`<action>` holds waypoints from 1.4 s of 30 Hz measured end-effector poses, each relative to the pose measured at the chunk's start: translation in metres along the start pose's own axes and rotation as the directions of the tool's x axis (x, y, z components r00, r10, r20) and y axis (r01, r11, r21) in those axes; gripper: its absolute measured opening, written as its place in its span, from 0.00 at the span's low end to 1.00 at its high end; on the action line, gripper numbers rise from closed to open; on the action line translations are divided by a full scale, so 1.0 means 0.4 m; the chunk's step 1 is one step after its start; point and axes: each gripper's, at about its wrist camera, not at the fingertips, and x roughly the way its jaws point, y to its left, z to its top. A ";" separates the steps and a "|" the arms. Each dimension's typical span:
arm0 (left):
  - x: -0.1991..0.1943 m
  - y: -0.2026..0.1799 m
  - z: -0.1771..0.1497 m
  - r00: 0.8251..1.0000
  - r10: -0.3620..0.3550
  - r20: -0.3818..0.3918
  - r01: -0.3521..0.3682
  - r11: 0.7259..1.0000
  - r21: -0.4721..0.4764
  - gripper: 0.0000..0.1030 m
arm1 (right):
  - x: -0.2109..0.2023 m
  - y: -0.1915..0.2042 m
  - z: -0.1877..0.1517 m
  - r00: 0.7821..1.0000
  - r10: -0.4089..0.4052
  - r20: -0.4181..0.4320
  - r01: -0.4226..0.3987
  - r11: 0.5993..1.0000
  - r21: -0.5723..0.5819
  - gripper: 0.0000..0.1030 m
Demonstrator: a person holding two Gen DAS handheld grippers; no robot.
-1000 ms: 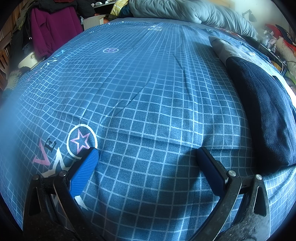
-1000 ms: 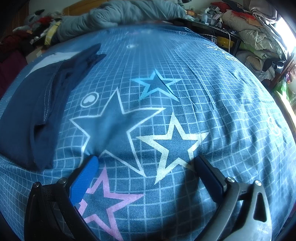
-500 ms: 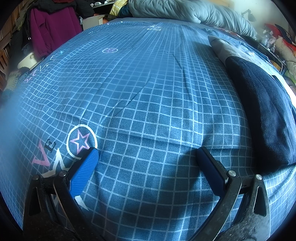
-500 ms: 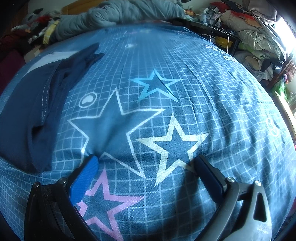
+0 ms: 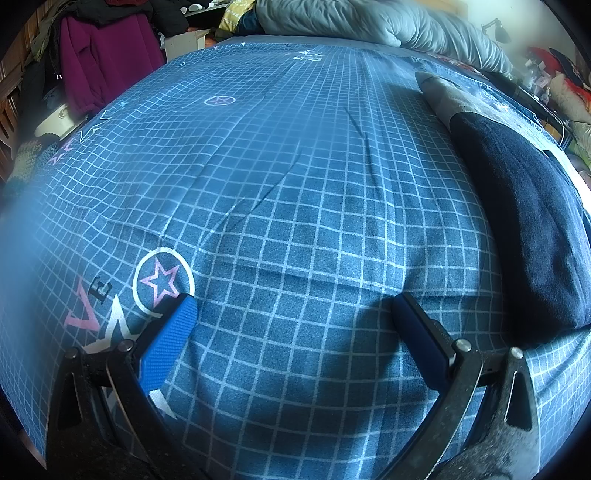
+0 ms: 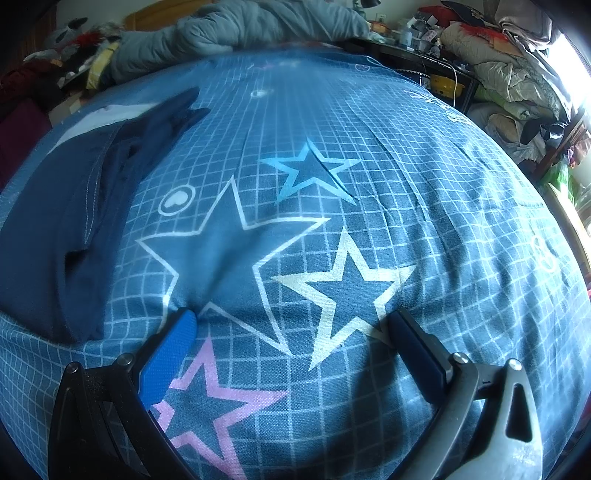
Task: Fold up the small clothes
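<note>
A dark navy garment [image 5: 524, 214] lies folded lengthwise on the blue grid bedsheet, at the right of the left wrist view, with a grey end [image 5: 439, 96] at its far tip. It also shows in the right wrist view [image 6: 62, 225] at the left, with white stitching along a seam. My left gripper [image 5: 293, 314] is open and empty over bare sheet, left of the garment. My right gripper [image 6: 291, 325] is open and empty over the star prints, right of the garment.
The bed [image 5: 277, 147] fills both views. A grey duvet [image 5: 369, 22] is bunched at the headboard end. A purple jacket [image 5: 107, 66] hangs beyond the left edge. Piled bedding and clutter [image 6: 509, 66] stand beyond the right edge.
The right wrist view has shifted slightly, so the garment sits a little nearer the left edge. The left gripper has barely moved. Both stay open.
</note>
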 end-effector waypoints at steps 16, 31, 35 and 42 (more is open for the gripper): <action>0.001 -0.002 0.000 1.000 0.001 0.000 -0.001 1.000 0.000 1.00 | -0.027 0.008 -0.026 1.000 0.014 0.016 -0.014 1.000 0.006 1.00; 0.002 -0.004 -0.001 1.000 0.002 0.000 -0.002 1.000 0.000 1.00 | -0.039 0.018 -0.040 1.000 -0.005 0.027 0.005 1.000 -0.012 1.00; 0.002 -0.005 -0.001 1.000 0.002 0.000 -0.002 1.000 0.000 1.00 | -0.037 0.022 -0.041 1.000 -0.005 0.031 0.005 1.000 -0.012 1.00; 0.005 -0.006 0.004 1.000 0.005 0.002 -0.005 1.000 0.001 1.00 | -0.034 0.024 -0.045 0.999 -0.008 0.033 0.009 1.000 -0.014 1.00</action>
